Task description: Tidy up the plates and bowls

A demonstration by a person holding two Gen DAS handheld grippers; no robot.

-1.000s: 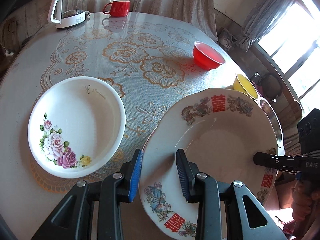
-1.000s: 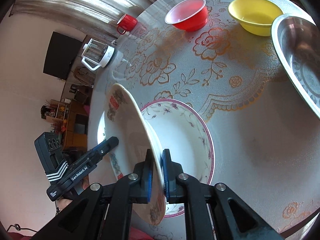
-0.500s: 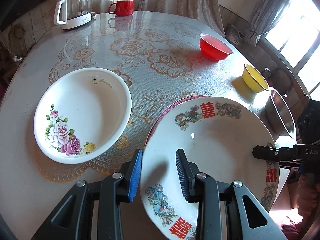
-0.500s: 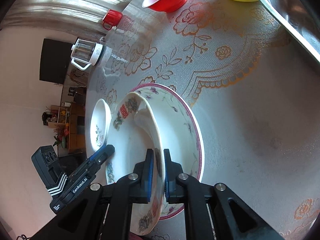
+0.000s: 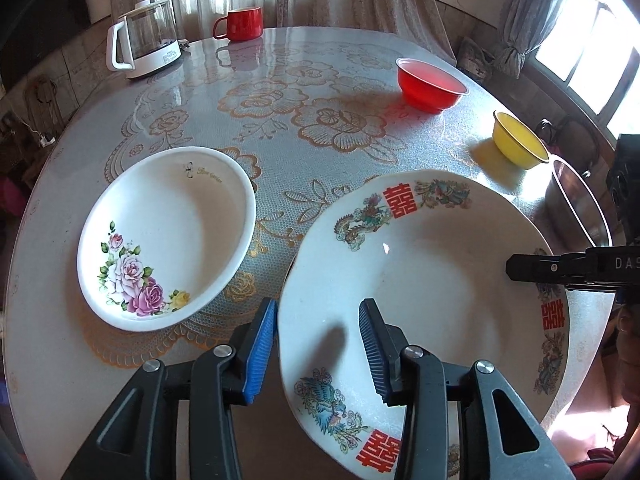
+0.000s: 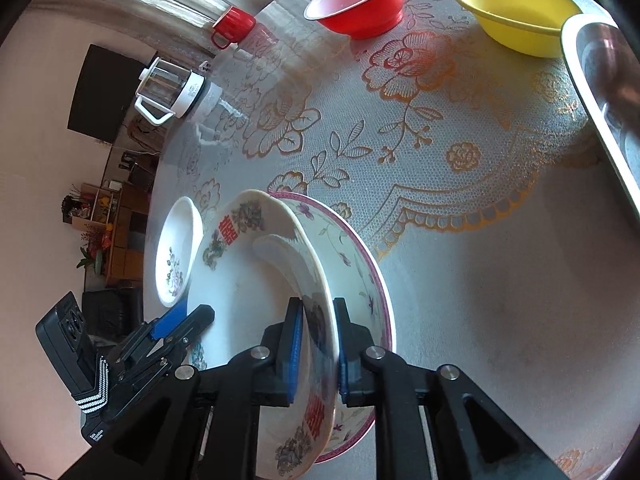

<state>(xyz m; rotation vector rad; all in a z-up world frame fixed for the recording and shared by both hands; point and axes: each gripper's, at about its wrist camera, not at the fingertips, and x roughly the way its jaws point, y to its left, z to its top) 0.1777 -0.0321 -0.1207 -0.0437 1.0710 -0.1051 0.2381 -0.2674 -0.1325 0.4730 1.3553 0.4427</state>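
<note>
The right claw [image 6: 316,348] straddles the rim of the red-character plate [image 5: 420,280], its blue pads slightly apart on either side with a narrow gap visible, so a firm grip cannot be confirmed. That plate sits tilted inside the purple-rimmed plate [image 6: 360,264] on the bench [image 5: 280,80]. The left claw [image 5: 316,348] is open wide across the near rim, holding nothing, with the rose plate [image 5: 168,232] just beside it.

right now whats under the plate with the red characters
A pink-rimmed floral plate lies under the red-character plate, which leans into it while the right hand-held gripper straddles its rim. Most of the lower plate's center is covered.
</note>
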